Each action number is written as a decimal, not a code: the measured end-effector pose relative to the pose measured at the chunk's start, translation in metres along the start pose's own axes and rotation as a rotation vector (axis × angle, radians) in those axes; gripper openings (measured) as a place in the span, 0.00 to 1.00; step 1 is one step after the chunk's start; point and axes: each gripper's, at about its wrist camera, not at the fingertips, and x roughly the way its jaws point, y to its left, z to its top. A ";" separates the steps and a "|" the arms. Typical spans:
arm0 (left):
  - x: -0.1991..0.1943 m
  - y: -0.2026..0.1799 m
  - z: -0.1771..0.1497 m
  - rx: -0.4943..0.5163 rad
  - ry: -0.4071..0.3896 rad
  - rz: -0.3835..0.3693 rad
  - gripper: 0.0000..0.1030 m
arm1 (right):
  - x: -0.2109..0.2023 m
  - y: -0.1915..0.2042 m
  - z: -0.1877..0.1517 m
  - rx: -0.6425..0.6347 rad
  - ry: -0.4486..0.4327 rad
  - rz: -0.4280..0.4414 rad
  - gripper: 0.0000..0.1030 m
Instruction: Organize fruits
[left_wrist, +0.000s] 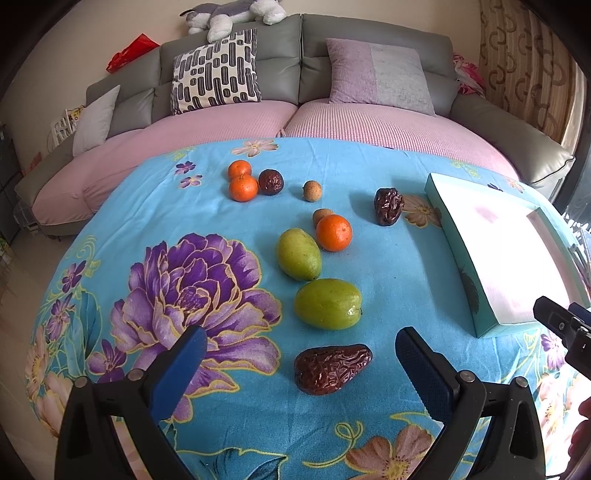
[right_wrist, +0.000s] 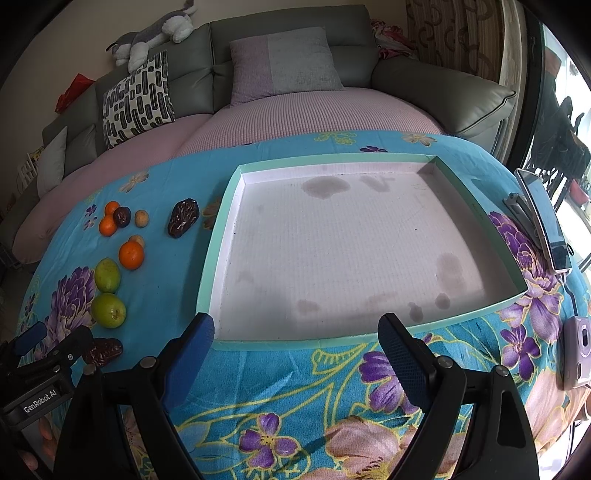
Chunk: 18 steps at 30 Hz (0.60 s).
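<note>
Both grippers idle with jaws spread, fruits loose on the table.

We hold the left gripper (left_wrist: 301, 363) with its jaws spread on either side of a dark wrinkled date (left_wrist: 331, 368), which lies on the floral cloth (left_wrist: 221, 206) without touching them. We hold the right gripper (right_wrist: 295, 354) likewise spread and gripping nothing, just before the near rim of the shallow teal box (right_wrist: 218, 236). Beyond the date lie two green fruits (left_wrist: 328, 303), then an orange (left_wrist: 333, 232), then more small fruits, all outside the box.

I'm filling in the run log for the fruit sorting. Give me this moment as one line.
stage: start | left gripper: open, nearest date | right gripper: open, facing tray | tray: no fruit
</note>
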 end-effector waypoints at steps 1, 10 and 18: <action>0.000 0.000 0.000 -0.001 0.001 -0.005 1.00 | 0.000 0.000 0.000 0.000 0.000 0.000 0.88; 0.003 -0.003 -0.001 -0.007 0.023 -0.046 0.99 | -0.001 0.000 0.001 -0.003 -0.002 0.003 0.88; 0.010 -0.005 -0.003 -0.008 0.051 -0.065 0.96 | -0.002 0.006 0.004 -0.024 -0.016 0.018 0.88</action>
